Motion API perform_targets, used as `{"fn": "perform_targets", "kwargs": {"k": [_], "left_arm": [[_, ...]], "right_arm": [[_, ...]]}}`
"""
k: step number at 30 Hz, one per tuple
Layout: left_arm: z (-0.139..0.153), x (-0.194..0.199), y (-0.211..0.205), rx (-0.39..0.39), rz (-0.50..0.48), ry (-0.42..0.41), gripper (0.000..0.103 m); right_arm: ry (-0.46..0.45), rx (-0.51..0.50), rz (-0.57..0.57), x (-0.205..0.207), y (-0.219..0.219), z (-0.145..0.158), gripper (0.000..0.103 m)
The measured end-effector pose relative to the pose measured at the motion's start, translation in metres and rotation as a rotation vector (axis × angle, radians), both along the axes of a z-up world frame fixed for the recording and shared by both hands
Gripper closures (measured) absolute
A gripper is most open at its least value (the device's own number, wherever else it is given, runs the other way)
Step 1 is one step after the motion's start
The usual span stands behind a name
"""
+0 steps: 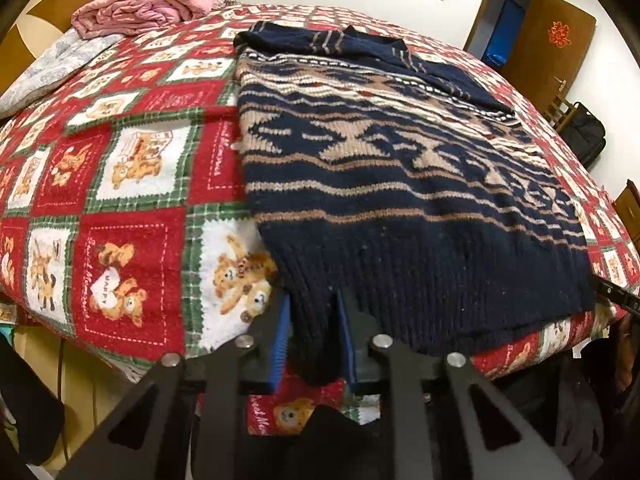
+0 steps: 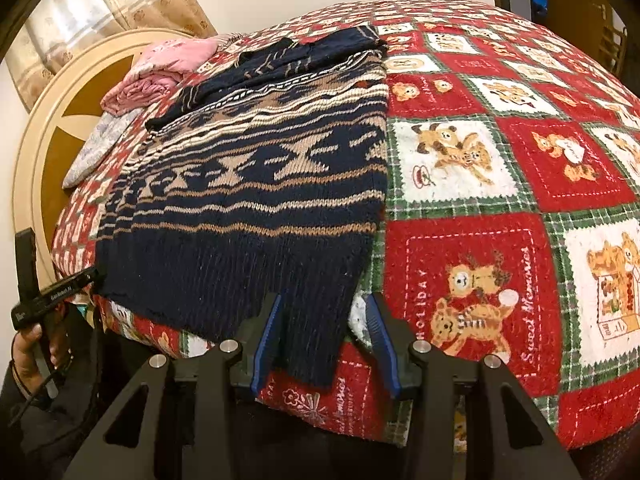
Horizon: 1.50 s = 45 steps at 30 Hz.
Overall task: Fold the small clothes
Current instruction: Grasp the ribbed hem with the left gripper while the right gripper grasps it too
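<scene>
Our left claw pinches the sweater hem between its pads. The right claw straddles its corner, not yet pressing. We should grip both corners equally, then lift together over the bed.

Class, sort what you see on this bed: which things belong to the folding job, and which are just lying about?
In the job:
sweater
left gripper
right gripper

Lying about:
pink blanket
grey quilt
bear bedspread
black bag
door
</scene>
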<state>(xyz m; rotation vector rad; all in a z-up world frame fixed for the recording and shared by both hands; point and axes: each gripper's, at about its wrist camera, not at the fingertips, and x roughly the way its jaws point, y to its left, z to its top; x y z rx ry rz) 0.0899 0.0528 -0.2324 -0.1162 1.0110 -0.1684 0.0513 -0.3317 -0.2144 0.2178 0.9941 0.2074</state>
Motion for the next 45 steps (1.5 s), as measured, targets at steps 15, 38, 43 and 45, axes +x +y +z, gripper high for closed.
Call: {"fn": "perform_targets", "kwargs": {"k": [15, 38, 43, 45], "left_arm": [[-0.002, -0.001, 0.001, -0.03, -0.006, 0.022, 0.051], [0.016, -0.003, 0.015, -0.236, -0.045, -0.012, 0.096], [0.035, -0.003, 0.025, -0.303, -0.054, -0.075, 0.096], [0.04, -0.002, 0.029, -0.312, -0.051, -0.093, 0.096]], "right_arm": [[0.008, 0.026, -0.002, -0.002, 0.0, -0.008, 0.072], [-0.116, 0.137, 0.05, -0.011, -0.002, 0.02, 0.096], [-0.173, 0.233, 0.04, -0.015, -0.009, 0.035, 0.096], [-0.194, 0.249, 0.035, -0.015, -0.01, 0.041, 0.096]]}}
